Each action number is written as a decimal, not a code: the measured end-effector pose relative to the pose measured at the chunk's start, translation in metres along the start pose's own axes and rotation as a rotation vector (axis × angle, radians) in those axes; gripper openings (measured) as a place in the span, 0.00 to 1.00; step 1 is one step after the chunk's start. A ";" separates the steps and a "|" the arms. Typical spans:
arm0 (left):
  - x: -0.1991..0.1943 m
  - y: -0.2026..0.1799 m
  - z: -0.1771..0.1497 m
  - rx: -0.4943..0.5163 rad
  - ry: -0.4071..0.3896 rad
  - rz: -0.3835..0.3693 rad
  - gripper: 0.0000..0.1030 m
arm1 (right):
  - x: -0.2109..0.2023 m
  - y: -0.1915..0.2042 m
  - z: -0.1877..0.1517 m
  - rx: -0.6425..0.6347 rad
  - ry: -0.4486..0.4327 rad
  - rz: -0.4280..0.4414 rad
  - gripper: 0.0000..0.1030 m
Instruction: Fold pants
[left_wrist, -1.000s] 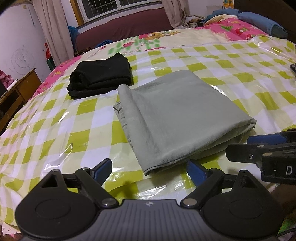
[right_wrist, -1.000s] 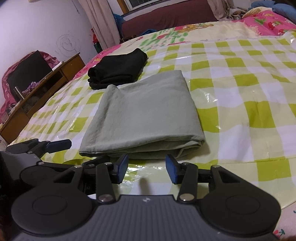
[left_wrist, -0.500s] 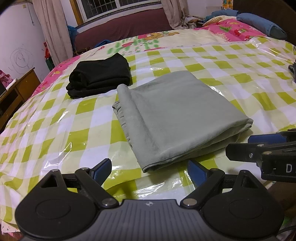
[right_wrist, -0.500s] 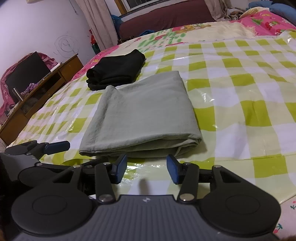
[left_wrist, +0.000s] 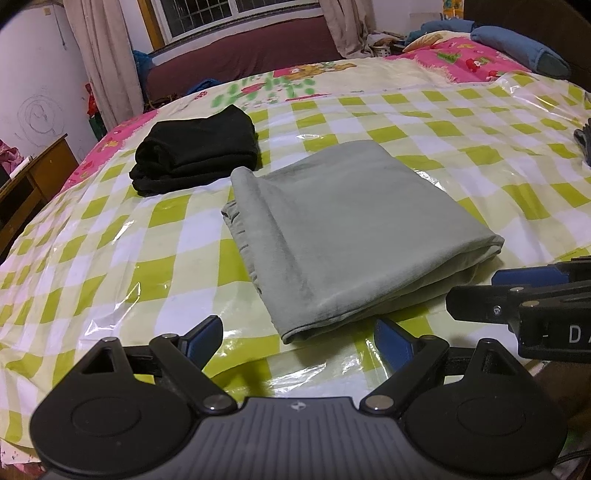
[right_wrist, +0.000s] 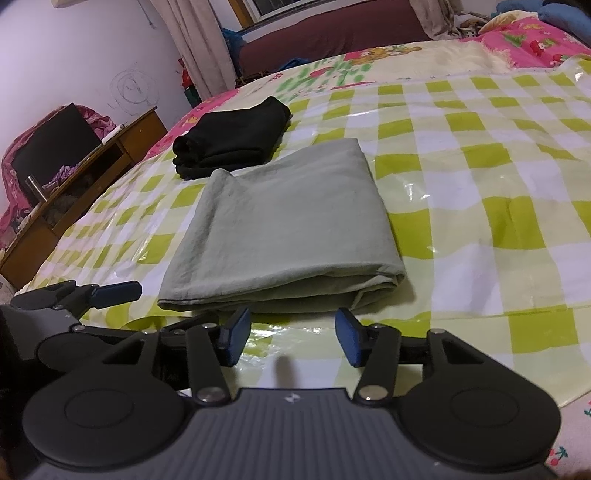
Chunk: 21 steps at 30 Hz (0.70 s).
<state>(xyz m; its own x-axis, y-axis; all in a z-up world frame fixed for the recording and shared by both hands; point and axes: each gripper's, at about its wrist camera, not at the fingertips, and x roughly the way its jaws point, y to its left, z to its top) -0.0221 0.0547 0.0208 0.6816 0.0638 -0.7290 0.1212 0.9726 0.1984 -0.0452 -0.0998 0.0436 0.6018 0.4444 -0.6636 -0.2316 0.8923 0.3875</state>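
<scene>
Left gripper (left_wrist: 297, 334) open, empty, near edge of bed; grey-green pants (left_wrist: 354, 225) folded flat just ahead, black folded garment (left_wrist: 195, 155) behind. Right gripper (right_wrist: 291, 332) open, empty. Looks done; if tidying, press edges lightly, don't drag.

Well to the right of the left gripper's fingers (left_wrist: 207, 332), a dark object (left_wrist: 584, 142) is cut off by the picture's right edge; what it is cannot be told. The right gripper (left_wrist: 517, 291) enters that same view from the right, only partly in frame, its lettering cut short. Beyond the fingers, the folded grey-green pants (left_wrist: 354, 225) hide the checked plastic sheet (left_wrist: 110, 258) beneath them. In the right wrist view, far left of the fingers (right_wrist: 236, 332), items on the wooden desk (right_wrist: 92, 162) are too small to identify.
</scene>
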 end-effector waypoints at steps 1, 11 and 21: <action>0.000 0.000 0.000 0.000 -0.002 0.000 0.99 | 0.000 -0.001 0.000 0.000 0.000 0.000 0.50; 0.003 0.002 0.001 -0.021 0.032 -0.049 0.99 | 0.000 0.000 0.000 -0.001 -0.002 0.006 0.50; 0.000 0.002 0.002 -0.016 0.002 -0.040 1.00 | 0.002 -0.006 0.001 0.030 0.004 -0.005 0.51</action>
